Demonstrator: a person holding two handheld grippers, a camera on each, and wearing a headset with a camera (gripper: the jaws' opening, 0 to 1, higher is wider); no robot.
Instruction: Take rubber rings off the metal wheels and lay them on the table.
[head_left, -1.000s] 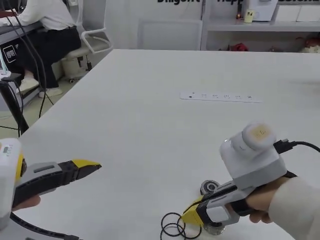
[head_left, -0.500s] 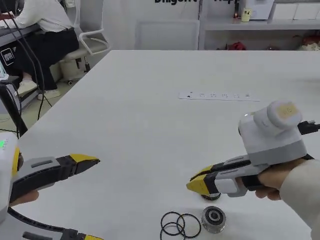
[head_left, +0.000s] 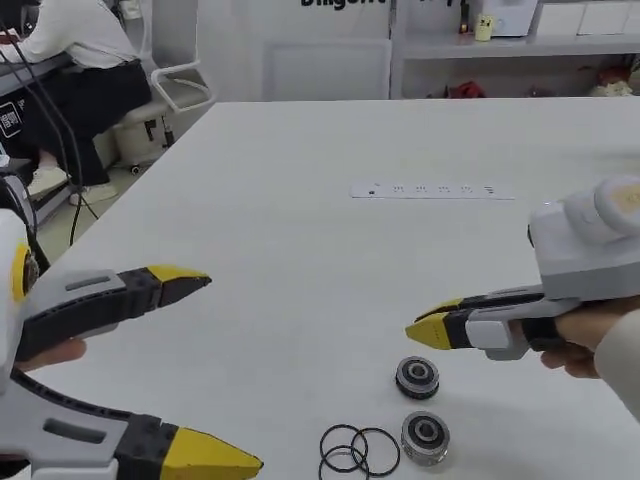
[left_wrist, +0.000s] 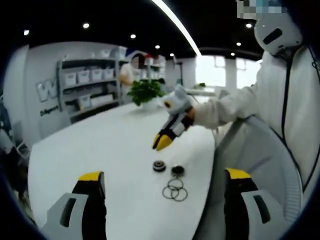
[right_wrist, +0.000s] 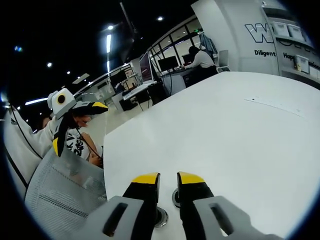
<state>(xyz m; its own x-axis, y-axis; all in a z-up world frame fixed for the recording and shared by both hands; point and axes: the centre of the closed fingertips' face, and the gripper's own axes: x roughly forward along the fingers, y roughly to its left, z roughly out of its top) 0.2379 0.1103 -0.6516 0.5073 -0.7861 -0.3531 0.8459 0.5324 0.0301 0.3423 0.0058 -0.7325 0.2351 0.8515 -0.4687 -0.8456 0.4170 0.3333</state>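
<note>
- White tabletop carries two round metal wheels.
- Overlapping thin black rubber rings lie just beside the nearer wheel.
- Left hand-held gripper: spread wide, empty.
- Right hand-held gripper: over the wheels, jaws pressed together, empty.

The right gripper lifts away from the worktop, rising from beside the rubber rings and drawing back to the right, its jaws close together and empty. The nearer wheel, partly covered by that gripper a second ago, now sits in plain sight, as does the farther wheel. The left gripper appears to edge upward, its lower jaw entering the head view, though the camera's own shift may explain part of that.
</note>
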